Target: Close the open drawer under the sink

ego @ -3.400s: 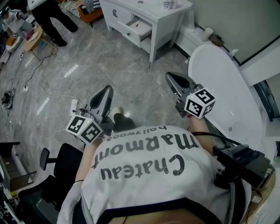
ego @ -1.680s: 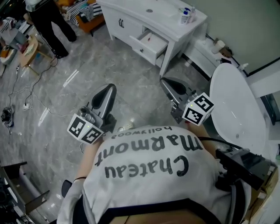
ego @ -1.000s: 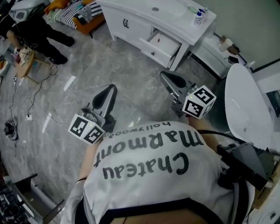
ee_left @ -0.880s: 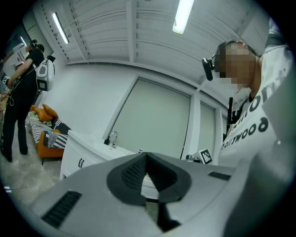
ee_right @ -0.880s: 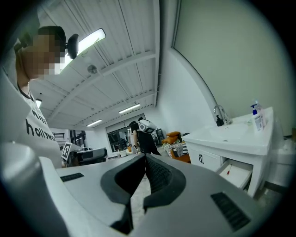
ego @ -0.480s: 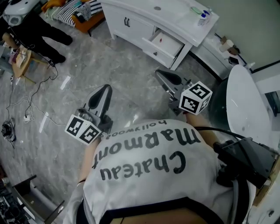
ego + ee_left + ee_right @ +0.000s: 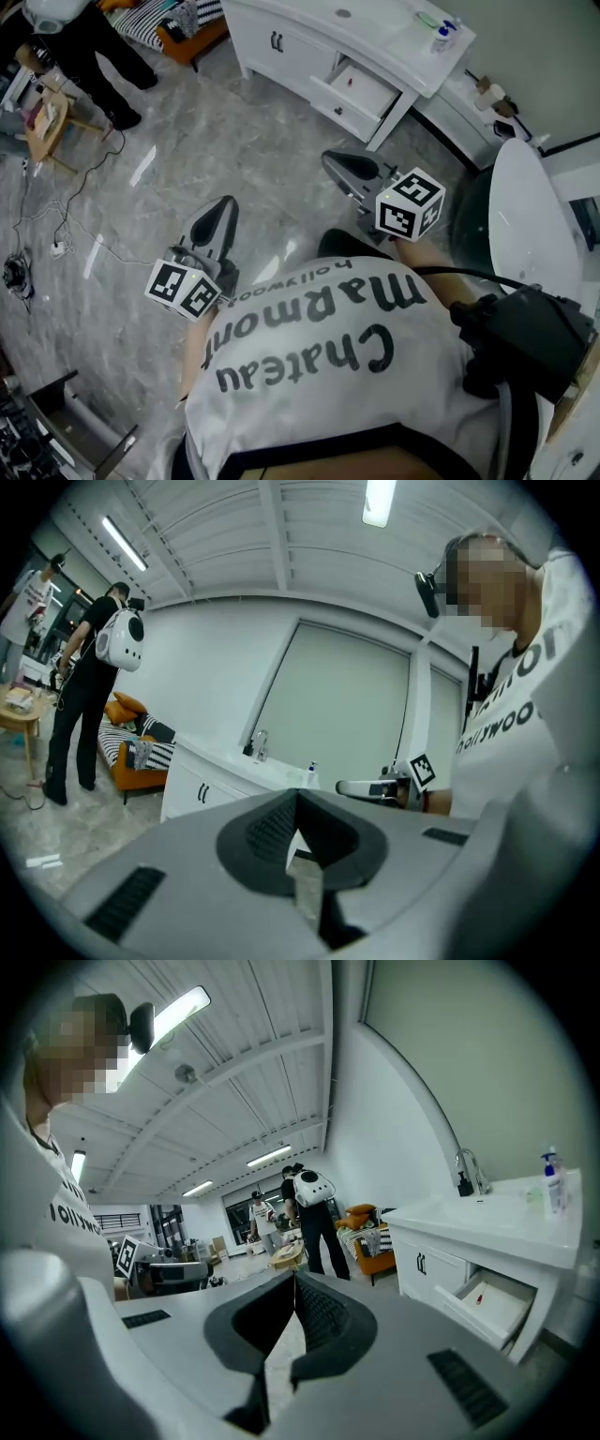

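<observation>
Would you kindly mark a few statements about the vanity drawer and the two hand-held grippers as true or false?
1. The drawer in the vanity stands open. True.
2. The right hand-held gripper touches the drawer. False: it hangs over the floor, short of the vanity.
3. The left hand-held gripper holds a bottle. False: its jaws are together with nothing between them.
4. The right hand-held gripper's jaws are together and empty. True.
5. The drawer is empty. False: a small red item lies in it.
</observation>
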A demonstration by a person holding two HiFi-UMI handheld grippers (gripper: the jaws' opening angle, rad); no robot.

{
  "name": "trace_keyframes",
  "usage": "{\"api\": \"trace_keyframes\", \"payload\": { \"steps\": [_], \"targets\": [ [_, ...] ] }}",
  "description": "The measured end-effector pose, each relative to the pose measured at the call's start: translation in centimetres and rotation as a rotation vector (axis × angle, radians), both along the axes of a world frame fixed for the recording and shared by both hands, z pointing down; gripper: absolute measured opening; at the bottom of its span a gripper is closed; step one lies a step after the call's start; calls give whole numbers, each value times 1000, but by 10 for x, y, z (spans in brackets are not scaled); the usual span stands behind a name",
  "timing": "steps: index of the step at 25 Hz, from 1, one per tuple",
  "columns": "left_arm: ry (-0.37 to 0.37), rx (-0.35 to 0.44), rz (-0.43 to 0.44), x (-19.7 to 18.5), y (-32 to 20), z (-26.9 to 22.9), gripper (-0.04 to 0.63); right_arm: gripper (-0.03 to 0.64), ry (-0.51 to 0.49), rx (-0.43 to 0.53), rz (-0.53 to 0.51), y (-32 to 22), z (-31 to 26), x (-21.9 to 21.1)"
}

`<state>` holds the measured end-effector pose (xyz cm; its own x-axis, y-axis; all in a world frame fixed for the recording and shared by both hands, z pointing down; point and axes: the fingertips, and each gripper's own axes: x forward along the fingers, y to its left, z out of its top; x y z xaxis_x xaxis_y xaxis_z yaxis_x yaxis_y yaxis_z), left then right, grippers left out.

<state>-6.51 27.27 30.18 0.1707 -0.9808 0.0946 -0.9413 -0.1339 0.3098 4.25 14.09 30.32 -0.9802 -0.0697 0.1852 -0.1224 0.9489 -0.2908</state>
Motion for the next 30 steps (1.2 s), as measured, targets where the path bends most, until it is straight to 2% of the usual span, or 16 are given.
{"api": "trace_keyframes", "payload": {
  "steps": [6, 12, 19, 30],
  "targets": [
    [22, 15, 3, 10, -3, 4, 9, 12, -10, -101, 18, -12, 16, -1],
    [-11, 16, -48, -6, -9, 2, 9, 12, -51, -150, 17, -36, 19, -25],
    [-15, 11, -81, -41, -37, -1, 9, 12, -38, -107, -27, -64, 15, -64],
    [-10, 24, -85, -96, -131, -12, 9, 12, -53, -114, -5, -168, -2, -115]
  ]
}}
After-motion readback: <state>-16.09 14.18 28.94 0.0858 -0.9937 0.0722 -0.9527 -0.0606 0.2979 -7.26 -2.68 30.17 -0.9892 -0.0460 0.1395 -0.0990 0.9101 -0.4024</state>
